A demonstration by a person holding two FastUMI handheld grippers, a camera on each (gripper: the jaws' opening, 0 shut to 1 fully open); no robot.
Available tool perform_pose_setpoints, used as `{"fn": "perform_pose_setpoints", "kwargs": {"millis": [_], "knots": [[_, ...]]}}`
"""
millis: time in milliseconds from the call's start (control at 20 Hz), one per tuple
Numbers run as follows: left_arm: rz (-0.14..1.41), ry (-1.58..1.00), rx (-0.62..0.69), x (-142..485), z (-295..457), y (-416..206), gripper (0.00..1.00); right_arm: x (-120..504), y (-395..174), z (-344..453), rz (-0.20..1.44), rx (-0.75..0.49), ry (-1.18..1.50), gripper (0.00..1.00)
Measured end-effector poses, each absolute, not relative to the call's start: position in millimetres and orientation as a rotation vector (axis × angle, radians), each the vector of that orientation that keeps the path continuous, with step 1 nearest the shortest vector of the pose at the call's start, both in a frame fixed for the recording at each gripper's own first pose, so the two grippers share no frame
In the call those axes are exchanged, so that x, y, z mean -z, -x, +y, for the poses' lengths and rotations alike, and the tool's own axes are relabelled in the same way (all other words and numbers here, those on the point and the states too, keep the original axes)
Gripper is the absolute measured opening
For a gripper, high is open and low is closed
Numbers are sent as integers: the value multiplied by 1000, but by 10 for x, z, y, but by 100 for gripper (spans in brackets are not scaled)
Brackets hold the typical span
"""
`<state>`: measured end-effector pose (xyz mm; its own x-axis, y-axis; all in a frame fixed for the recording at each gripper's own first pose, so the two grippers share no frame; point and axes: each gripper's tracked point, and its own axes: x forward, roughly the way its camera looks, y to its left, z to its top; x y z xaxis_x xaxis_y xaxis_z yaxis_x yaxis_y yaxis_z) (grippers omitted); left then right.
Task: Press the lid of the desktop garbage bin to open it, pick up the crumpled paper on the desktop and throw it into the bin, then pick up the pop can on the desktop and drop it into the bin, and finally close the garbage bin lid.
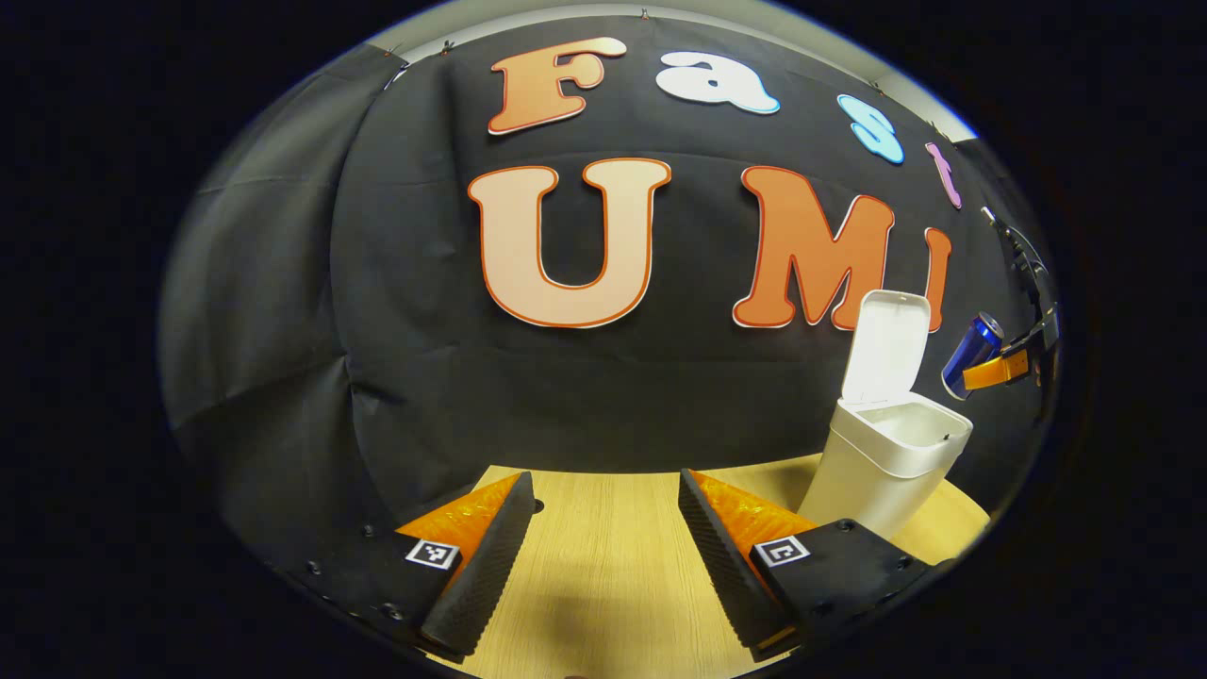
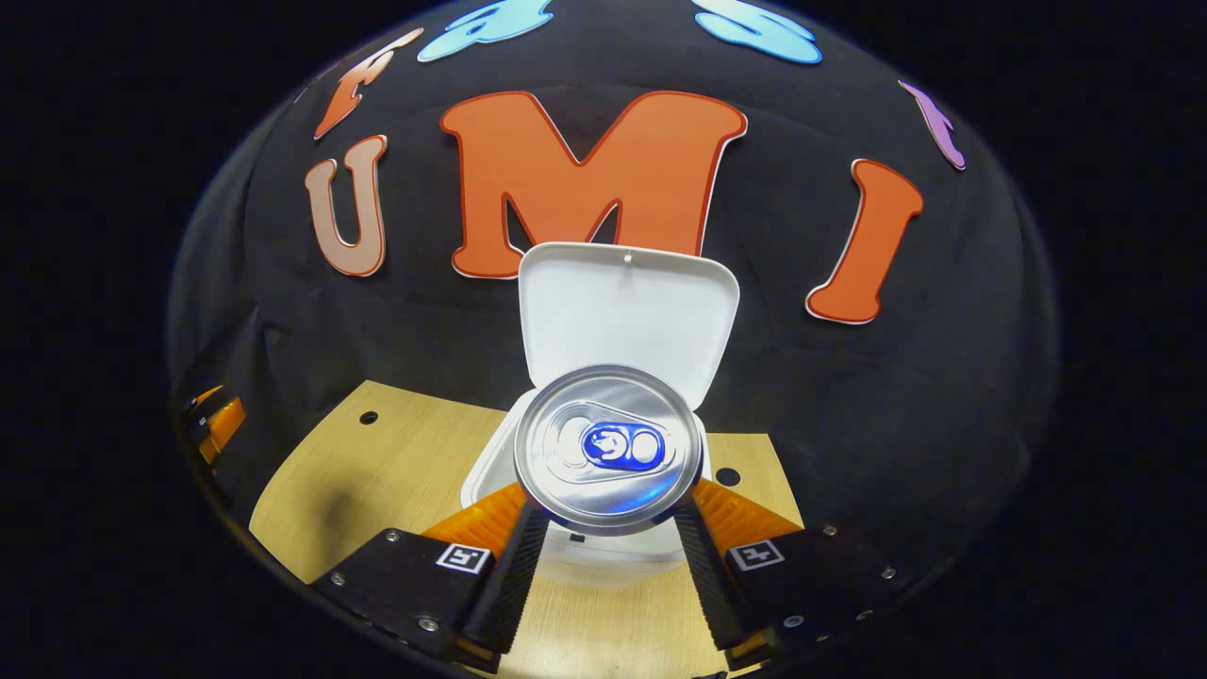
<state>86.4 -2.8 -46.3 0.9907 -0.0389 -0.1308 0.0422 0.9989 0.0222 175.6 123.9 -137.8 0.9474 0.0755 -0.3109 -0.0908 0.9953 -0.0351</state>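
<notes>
In the right gripper view the pop can (image 2: 608,443) sits between the fingers of the right gripper (image 2: 608,556), with the garbage bin (image 2: 490,476) just beyond it and the lid (image 2: 629,311) raised behind. The left gripper (image 1: 603,556) hangs over the desktop (image 1: 603,585) (bin ahead to its right).

Screwed gripper (image 1: 603,556) mounts, square markers

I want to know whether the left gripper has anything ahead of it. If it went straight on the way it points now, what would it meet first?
Probably nothing on the table: the left gripper is open with bare wood ahead, then the black cloth wall. The bin stands off to its right, though depth is unclear.
</notes>
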Motion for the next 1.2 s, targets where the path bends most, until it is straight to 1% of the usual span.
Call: {"fn": "perform_pose_setpoints", "kwargs": {"millis": [100,150,200,350,500,550,750,800,850,900,950,1000,1050,1200], "knots": [[129,-27,32,451,-2,-879,98,1455,-1868,1203,335,-71,52,78],[128,-28,29,454,22,-885,98,1491,-1891,1178,342,-61,56,74],[128,-27,26,446,34,-897,98,1525,-1927,1151,351,-51,60,78],[135,-28,26,476,48,-922,98,1609,-1983,1130,372,-40,34,81],[135,-33,31,466,24,-966,98,1675,-1986,1159,390,-53,-1,95],[134,-34,34,463,25,-971,98,1686,-1978,1158,391,-53,1,97],[130,-30,46,446,-24,-1034,98,1616,-1953,1138,365,-51,8,98],[131,-29,51,457,-38,-1046,100,1591,-1946,1144,360,-55,4,97],[131,-27,56,458,-57,-1063,100,1559,-1942,1145,355,-59,5,97],[131,-24,60,450,-75,-1077,98,1523,-1935,1131,349,-54,11,97],[133,-25,63,457,-89,-1087,98,1483,-1939,1109,346,-47,19,97],[134,-26,65,459,-89,-1089,100,1433,-1925,1104,343,-48,26,98],[134,-26,67,470,-83,-1099,98,1364,-1914,1098,338,-51,26,97],[131,-22,74,457,-94,-1108,98,1118,-1903,1139,328,-74,1,97]]}}
